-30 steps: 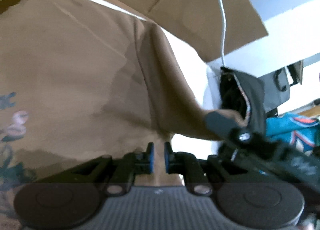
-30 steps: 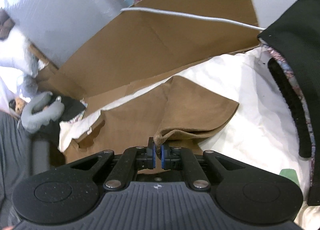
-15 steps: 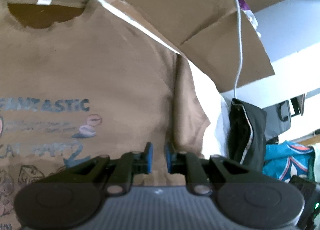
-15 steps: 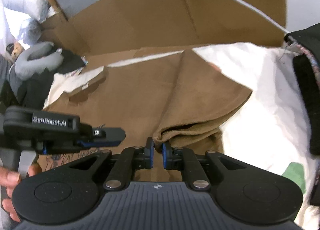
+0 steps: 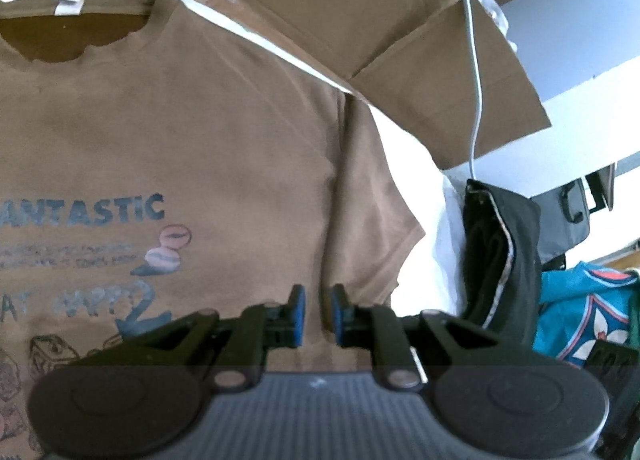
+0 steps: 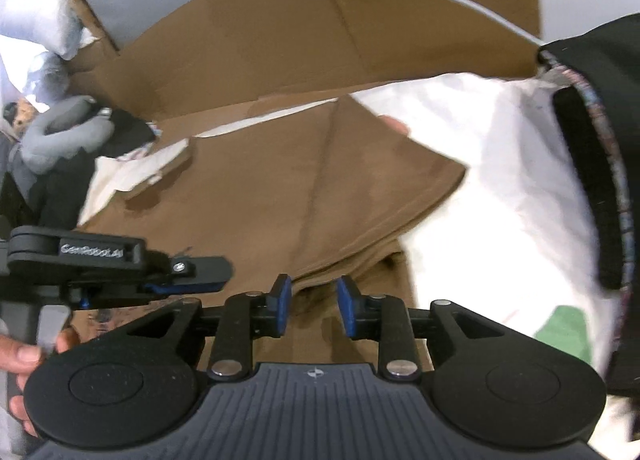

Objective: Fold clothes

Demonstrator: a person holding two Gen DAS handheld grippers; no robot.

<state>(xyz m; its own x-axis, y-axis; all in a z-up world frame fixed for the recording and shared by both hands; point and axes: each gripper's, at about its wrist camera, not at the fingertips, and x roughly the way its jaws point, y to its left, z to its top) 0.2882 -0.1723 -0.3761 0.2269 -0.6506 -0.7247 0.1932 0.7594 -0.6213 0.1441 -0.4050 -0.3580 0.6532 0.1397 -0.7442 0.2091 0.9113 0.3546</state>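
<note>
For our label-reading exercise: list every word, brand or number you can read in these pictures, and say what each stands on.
"ANTASTIC", first letter cut off: chest print of the brown T-shirt.
"GenRobot.AI": side of the left gripper, right wrist view.
Smaller print lines under "ANTASTIC": too blurred to read.
White neck tag: nothing legible.

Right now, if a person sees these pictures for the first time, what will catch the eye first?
First, the brown T-shirt, spread flat on the white sheet, its blue "FANTASTIC" print at the left of the left wrist view. Next, the right gripper, whose jaws are opening over the shirt's folded sleeve, which the pads do not press. Behind the shirt stands brown cardboard with a white cable across it.
</note>
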